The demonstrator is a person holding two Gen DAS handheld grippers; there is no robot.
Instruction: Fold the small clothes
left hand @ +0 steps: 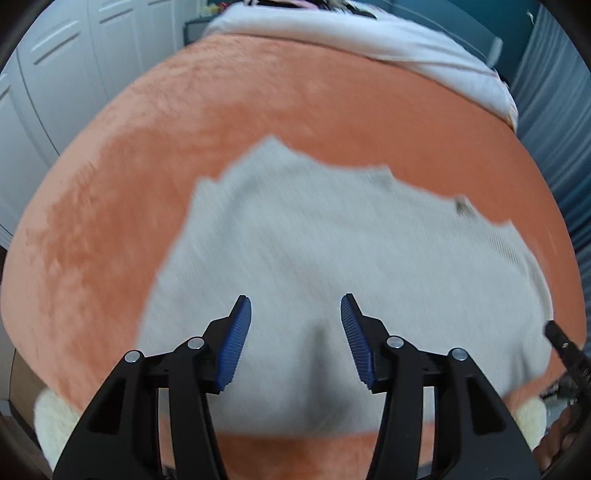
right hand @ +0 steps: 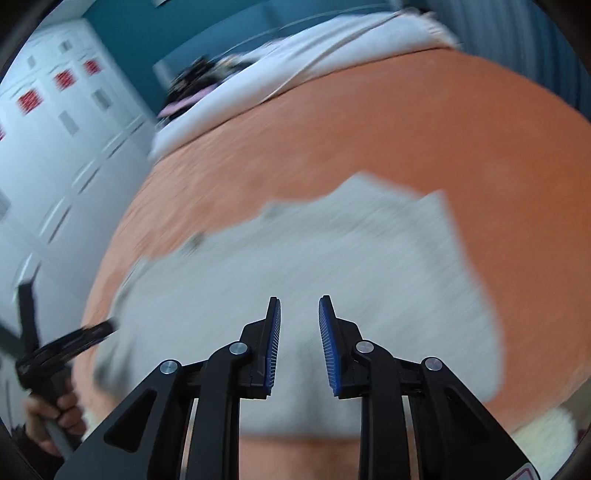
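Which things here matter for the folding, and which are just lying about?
For the job: grey garment, left gripper, right gripper, orange blanket under the garment.

Lying about: white bedding at the far end, white cabinets.

White cabinets [left hand: 55, 74], teal wall [right hand: 122, 40].

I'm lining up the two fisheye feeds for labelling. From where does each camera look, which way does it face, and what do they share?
Left wrist: sits on the left gripper, faces forward and down at the grey garment on the orange blanket; open fingers show, the right gripper at the right edge.
Right wrist: sits on the right gripper, facing likewise; open fingers show, the left gripper and the hand holding it at the left.
Shared: garment, blanket, white bedding, white cabinets.
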